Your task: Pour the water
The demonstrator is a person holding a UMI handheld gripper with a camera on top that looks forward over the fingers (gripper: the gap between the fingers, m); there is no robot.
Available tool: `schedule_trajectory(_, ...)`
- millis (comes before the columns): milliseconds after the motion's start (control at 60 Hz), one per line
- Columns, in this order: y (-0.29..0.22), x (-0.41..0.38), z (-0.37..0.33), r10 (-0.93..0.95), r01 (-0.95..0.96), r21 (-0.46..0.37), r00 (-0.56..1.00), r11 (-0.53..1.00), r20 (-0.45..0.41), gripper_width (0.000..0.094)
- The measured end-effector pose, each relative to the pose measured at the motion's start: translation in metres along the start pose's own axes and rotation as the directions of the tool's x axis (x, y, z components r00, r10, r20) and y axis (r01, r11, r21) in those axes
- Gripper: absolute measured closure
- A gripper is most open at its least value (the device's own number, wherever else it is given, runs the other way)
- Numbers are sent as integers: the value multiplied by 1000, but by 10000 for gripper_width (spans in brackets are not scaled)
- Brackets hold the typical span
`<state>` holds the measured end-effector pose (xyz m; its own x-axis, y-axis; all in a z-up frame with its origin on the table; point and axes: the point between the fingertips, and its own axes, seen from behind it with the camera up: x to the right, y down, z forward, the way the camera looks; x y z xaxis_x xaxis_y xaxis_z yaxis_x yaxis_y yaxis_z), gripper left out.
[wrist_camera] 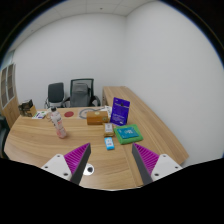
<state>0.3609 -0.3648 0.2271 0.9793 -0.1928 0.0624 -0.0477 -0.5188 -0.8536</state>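
My gripper (pixel 112 160) is open and empty, held above the near part of a wooden table (pixel 45 140). Its two fingers with purple pads (pixel 78 158) stand wide apart with only bare tabletop between them. A clear bottle with a pink cap (pixel 58 124) stands upright well beyond the left finger, towards the far left of the table. A small cup-like object (pixel 68 114) sits just behind it; I cannot tell what it is.
Ahead of the fingers lie a small blue-and-white box (pixel 110 143), a green book (pixel 127 134), a brown box (pixel 96 117) and an upright purple box (pixel 121 110). Two office chairs (pixel 70 95) stand at the far side. White walls surround the table.
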Motion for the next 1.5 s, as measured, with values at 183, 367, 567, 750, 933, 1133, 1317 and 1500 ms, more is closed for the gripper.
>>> schedule_trajectory(183, 14, -17, 8, -5, 6, -17, 999, 1000, 34, 70)
schedule_trajectory(367, 33, -75, 25, -37, 42, -38, 992, 998, 120, 80)
schedule_trajectory(567, 36, -182, 54, -36, 43, -25, 971, 999, 235, 75)
schedule_trajectory(750, 14, -264, 110, -49, 39, 45, 966, 998, 255, 73)
schedule_trajectory(933, -2, -311, 196, -32, 14, 92, 982, 996, 189, 78)
schedule_trajectory(1133, -5, -335, 272, -11, -7, 143, 992, 990, 123, 188)
schedule_trajectory(1317, -9, -331, 303, -9, -5, 195, 997, 981, 72, 482)
schedule_trajectory(1500, -21, -329, 302, -71, 63, 217, 997, 974, 31, 618)
